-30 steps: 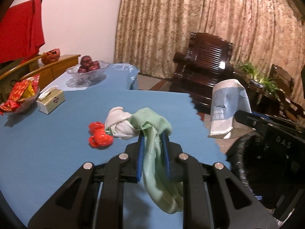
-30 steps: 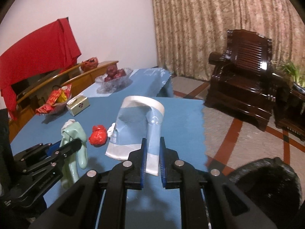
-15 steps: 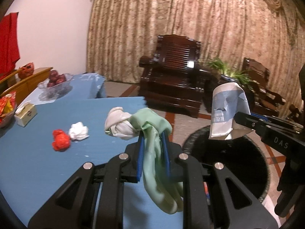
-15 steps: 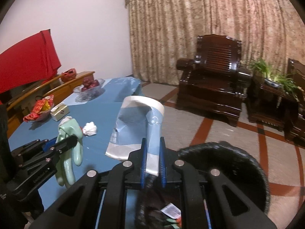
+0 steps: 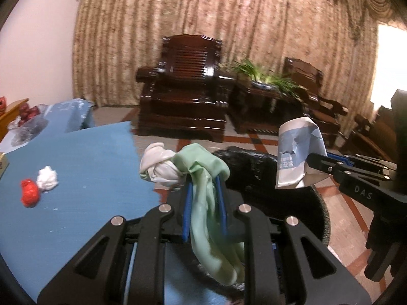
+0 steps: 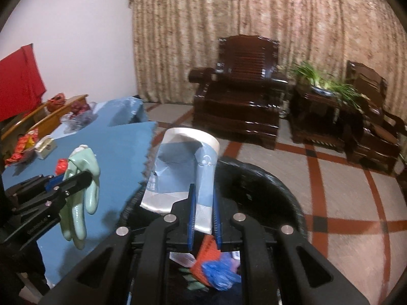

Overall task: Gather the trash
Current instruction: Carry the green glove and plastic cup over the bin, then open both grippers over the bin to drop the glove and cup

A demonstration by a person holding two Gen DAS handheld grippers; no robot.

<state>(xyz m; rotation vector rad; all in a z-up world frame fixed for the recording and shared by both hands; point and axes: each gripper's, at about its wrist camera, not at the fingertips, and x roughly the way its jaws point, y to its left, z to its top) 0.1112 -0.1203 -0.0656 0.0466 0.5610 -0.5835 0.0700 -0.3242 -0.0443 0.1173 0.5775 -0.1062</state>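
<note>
While each gripper (image 5: 203,198) (image 6: 204,211) clamps trash, glove (image 5: 203,218) and cup (image 6: 188,167) hang over bin (image 6: 267,185).

Smooth rubbery green glove (image 5: 203,203); creased paper cup (image 6: 188,167); matt blue tablecloth (image 5: 84,167); glossy dark wooden armchair (image 5: 183,96); black plastic-lined bin (image 6: 267,190).

Home living room. Heavy patterned curtains (image 6: 254,25) cover the back wall, with a dark carved wooden armchair (image 6: 239,86) in front and a potted green plant (image 6: 328,81) on a matching side table. Floor is tiled with red-brown stripes (image 6: 338,178); a blue-covered table (image 5: 84,167) carries a bowl of fruit (image 6: 78,109).
</note>
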